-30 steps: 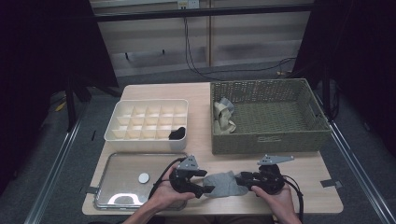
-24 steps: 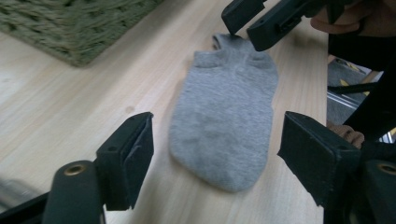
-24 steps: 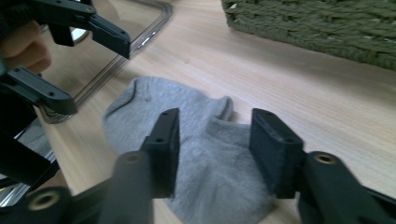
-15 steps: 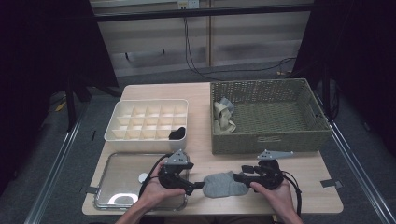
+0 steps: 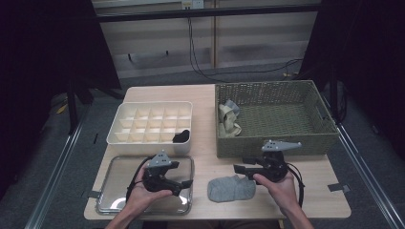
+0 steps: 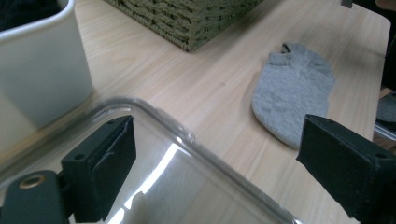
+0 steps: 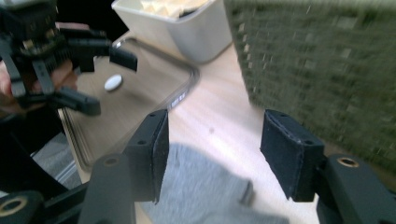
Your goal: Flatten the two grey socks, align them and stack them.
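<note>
A grey ankle sock [image 5: 231,189] lies flat near the table's front edge, between the two hands. My left gripper [image 5: 181,174] hovers over the clear tray [image 5: 119,191], left of the sock, pointing right. Its jaws have just been opening and stand open with nothing between them. In the left gripper view [image 6: 219,163] the sock [image 6: 294,102] lies ahead on the wood. My right gripper [image 5: 241,167] hangs just above the sock's right end, its jaws having just opened, apart and holding nothing. Below those jaws [image 7: 215,156] lies the sock [image 7: 201,191].
A white divided organizer [image 5: 119,138] behind the tray holds a black item [image 5: 181,137]. The woven basket [image 5: 277,143] at the right holds rolled socks [image 5: 228,119]. A small white disc [image 7: 113,82] lies in the tray.
Both grippers were at the sock, and now it lies free on the table. My left gripper has moved left over the tray. My right gripper has risen. Both pairs of jaws stand wider.
</note>
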### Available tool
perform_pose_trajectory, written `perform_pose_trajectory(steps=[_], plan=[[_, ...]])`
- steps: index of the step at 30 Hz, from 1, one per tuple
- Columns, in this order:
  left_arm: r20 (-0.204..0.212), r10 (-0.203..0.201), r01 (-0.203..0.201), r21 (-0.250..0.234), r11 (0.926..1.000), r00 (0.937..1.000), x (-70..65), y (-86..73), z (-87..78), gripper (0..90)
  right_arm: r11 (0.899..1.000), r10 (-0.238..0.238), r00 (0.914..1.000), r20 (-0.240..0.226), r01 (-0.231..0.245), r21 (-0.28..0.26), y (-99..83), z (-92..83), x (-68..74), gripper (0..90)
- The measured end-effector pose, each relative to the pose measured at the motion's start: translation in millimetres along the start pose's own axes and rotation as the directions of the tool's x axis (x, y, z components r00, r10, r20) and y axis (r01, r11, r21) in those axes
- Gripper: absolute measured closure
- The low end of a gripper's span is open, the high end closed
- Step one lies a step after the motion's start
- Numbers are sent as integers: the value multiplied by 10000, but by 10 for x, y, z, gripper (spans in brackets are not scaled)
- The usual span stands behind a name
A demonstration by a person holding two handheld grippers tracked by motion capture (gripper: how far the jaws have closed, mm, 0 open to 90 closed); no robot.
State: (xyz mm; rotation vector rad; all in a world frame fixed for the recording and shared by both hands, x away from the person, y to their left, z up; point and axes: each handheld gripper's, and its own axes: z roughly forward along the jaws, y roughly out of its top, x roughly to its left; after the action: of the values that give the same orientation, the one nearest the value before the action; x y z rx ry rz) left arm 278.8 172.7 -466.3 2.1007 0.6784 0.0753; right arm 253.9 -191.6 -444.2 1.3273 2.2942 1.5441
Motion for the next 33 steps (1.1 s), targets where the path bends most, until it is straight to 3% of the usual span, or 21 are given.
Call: perform_pose_trajectory(steps=[4,6,10,14,16,20,26,33], plan=[[159,-166,169,-176,9997,9997,9,-44,-62,153,9998,-126,9999,71,127,-183,107,-28,-1,430],[215,-42,45,-142,9999,9998,15,-60,-102,173,9992,-277,9990,354,287,-265,192,-57,3,441],[213,-6,13,-342,9994,9998,-1,-69,-183,151,9978,-453,9975,534,478,-449,439,-156,-57,442],[430,-3,10,-158,9999,9991,7,-93,-208,153,9972,-608,9964,591,632,-402,560,-164,-87,441],[436,-228,238,-222,9995,9988,31,-128,-231,174,9968,-698,9955,647,721,-332,630,-150,-106,441],[520,-327,334,-124,9994,9981,55,-141,-276,184,9974,-645,9949,777,668,-271,757,-112,-213,450],[602,-557,588,-504,9970,9966,139,-136,-354,169,9977,-650,9937,912,666,-151,963,-39,-410,461],[149,-671,680,-660,9955,9976,200,-177,-434,152,9981,-567,9926,1076,589,-167,1206,43,-590,453]])
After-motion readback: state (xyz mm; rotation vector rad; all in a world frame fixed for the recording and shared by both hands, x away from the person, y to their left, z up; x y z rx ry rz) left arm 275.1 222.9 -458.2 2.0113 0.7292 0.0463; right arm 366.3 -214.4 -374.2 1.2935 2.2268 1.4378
